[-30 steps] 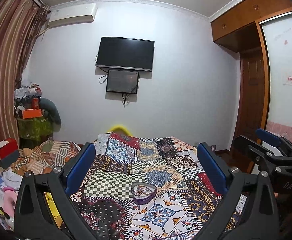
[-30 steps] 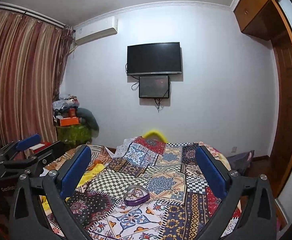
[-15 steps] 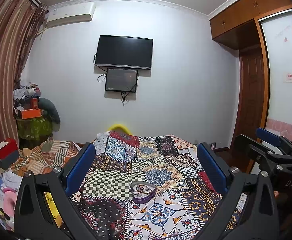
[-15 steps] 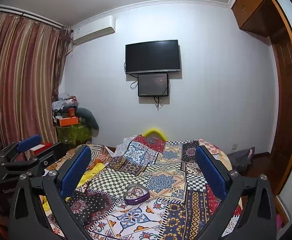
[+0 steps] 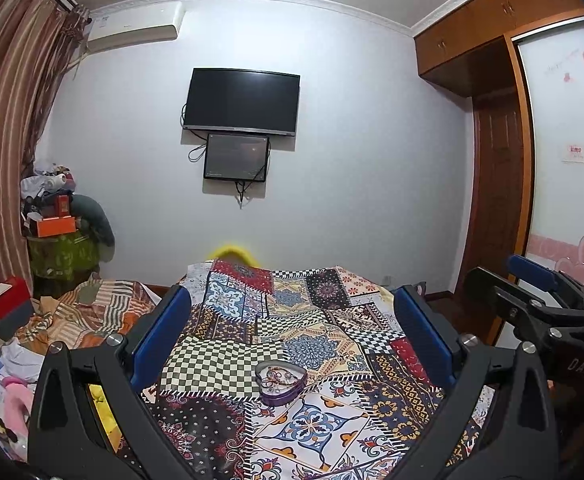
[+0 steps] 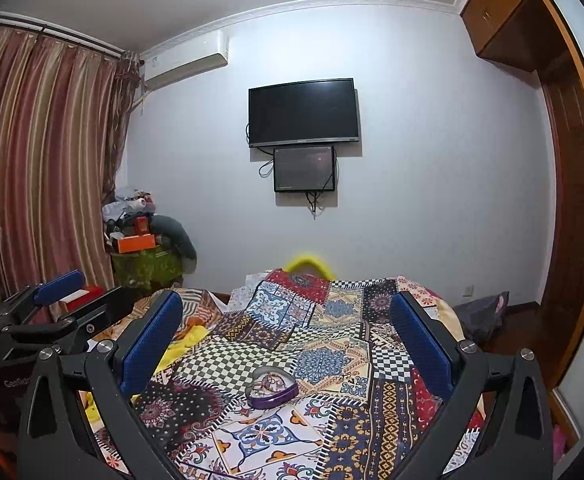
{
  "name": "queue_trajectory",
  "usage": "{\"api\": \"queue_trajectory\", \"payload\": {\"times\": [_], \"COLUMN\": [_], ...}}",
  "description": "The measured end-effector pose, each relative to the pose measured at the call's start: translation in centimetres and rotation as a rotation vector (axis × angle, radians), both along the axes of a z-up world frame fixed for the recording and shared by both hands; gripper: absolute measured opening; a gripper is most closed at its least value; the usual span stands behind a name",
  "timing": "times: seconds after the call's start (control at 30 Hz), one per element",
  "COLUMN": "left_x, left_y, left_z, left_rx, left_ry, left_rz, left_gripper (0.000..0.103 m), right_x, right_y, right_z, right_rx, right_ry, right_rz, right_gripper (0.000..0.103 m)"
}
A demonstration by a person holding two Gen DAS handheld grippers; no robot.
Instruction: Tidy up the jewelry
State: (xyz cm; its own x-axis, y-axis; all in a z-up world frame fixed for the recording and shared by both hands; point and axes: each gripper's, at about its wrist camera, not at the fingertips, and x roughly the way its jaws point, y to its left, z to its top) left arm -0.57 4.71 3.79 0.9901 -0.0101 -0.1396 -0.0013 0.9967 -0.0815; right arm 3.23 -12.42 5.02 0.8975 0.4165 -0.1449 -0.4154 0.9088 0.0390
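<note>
A purple heart-shaped tin (image 5: 280, 383) (image 6: 272, 388) with jewelry tangled inside lies open on the patchwork bedspread (image 5: 315, 332) (image 6: 319, 344). My left gripper (image 5: 292, 322) is open, held above the bed, and the tin lies ahead between its blue fingers. My right gripper (image 6: 288, 320) is open as well and frames the tin the same way. Neither touches the tin. In the left wrist view, the right gripper (image 5: 531, 292) shows at the right edge. At the left edge of the right wrist view sits the left gripper (image 6: 48, 308).
A television (image 6: 303, 112) and a smaller screen (image 6: 304, 169) hang on the far wall. A cluttered green stand (image 5: 62, 252) is by the striped curtain (image 6: 40, 168). Striped bedding (image 5: 88, 312) and boxes lie left of the bed. A wooden wardrobe (image 5: 495, 184) stands right.
Both views have tilted up slightly, so the tin and bed sit a little lower in frame. The grippers stay open and nothing was touched.
</note>
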Motion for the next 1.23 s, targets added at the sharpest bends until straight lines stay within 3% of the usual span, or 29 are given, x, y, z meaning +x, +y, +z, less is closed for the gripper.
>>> {"api": "queue_trajectory", "payload": {"times": [1.23], "left_x": [1.6], "left_y": [0.8], "left_z": [-1.1], "left_rx": [-0.011], "left_ry": [0.043], "left_rz": [-0.018], "left_gripper": [0.102], "right_x": [1.1], "right_y": [-0.1], "right_z": [-0.6], "right_rx": [0.022], "right_ry": [0.026], "right_rz": [-0.019], "right_gripper": [0.103]}}
